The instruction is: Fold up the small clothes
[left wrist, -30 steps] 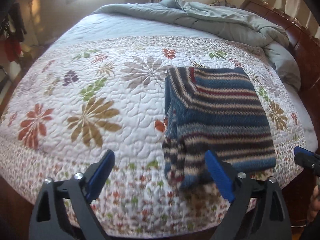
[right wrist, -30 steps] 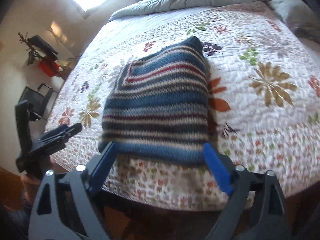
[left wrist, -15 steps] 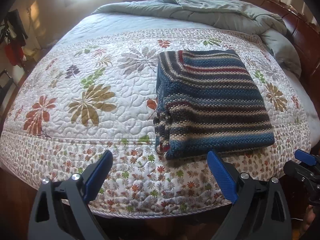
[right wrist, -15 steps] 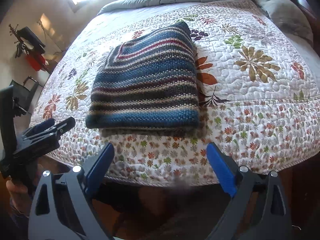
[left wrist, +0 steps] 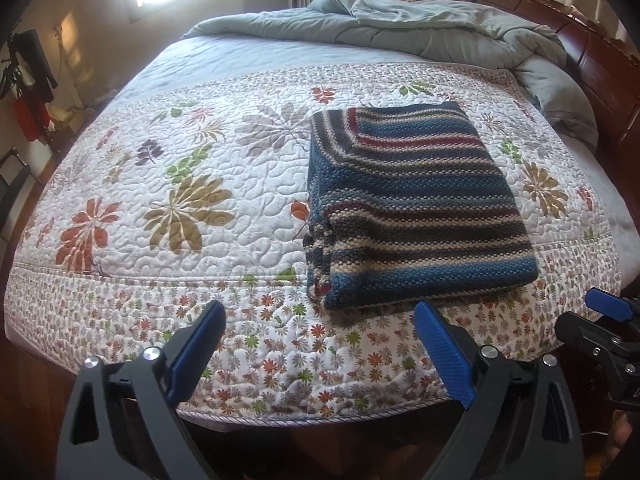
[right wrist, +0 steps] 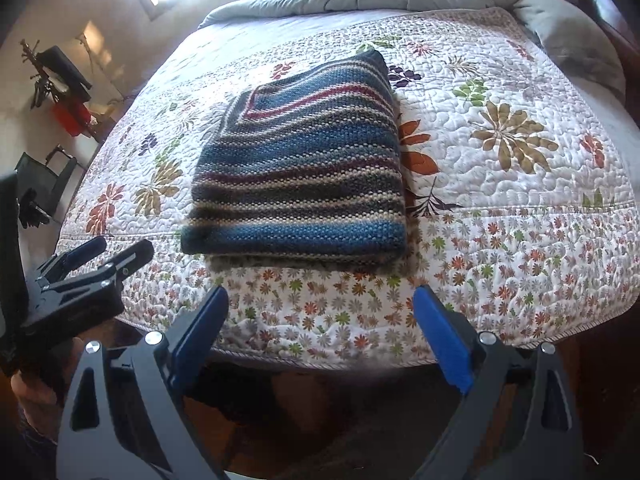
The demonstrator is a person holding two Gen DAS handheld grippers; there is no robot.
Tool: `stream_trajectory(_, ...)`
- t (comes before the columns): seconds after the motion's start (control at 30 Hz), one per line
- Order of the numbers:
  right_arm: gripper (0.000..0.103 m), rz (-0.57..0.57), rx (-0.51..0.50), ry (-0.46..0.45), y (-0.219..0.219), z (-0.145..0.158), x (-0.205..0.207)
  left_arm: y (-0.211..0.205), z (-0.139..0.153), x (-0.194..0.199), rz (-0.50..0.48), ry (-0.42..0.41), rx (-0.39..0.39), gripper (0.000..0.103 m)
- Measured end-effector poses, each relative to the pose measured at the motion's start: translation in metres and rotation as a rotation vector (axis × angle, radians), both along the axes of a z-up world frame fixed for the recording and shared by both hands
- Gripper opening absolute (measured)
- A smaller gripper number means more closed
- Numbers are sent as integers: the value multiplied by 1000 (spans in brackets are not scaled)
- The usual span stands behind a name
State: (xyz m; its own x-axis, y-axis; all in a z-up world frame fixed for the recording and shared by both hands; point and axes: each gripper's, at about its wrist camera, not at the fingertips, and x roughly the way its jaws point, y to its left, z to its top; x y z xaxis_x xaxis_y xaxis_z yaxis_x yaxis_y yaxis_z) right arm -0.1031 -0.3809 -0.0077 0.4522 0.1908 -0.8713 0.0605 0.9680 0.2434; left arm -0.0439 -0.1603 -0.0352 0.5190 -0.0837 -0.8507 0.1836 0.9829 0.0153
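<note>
Now we see a striped knit sweater (left wrist: 416, 212) folded into a thick square. It lies flat on the bumpy flowered quilt (left wrist: 200, 216), near the bed's front edge. The yarn looks nubby, with blue, cream, dark and red bands. Our left gripper (left wrist: 316, 344) hangs off the bed's edge, its ridged blue pads wide apart and holding nothing. Our right gripper (right wrist: 320, 328) is the same, spread wide, clear of the sweater. A puffy grey blanket (left wrist: 420, 28) sits crumpled at the far end.

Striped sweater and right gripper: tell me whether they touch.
Apart. The right wrist view shows a strip of floral quilt between the open right gripper and the folded striped sweater.
</note>
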Motion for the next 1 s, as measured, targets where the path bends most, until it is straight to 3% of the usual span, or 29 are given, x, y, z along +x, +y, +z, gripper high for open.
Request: stream_trajectory(1.0, 93, 9, -8, -2, 7, -2, 5, -4, -1, -1, -6, 5, -3, 96)
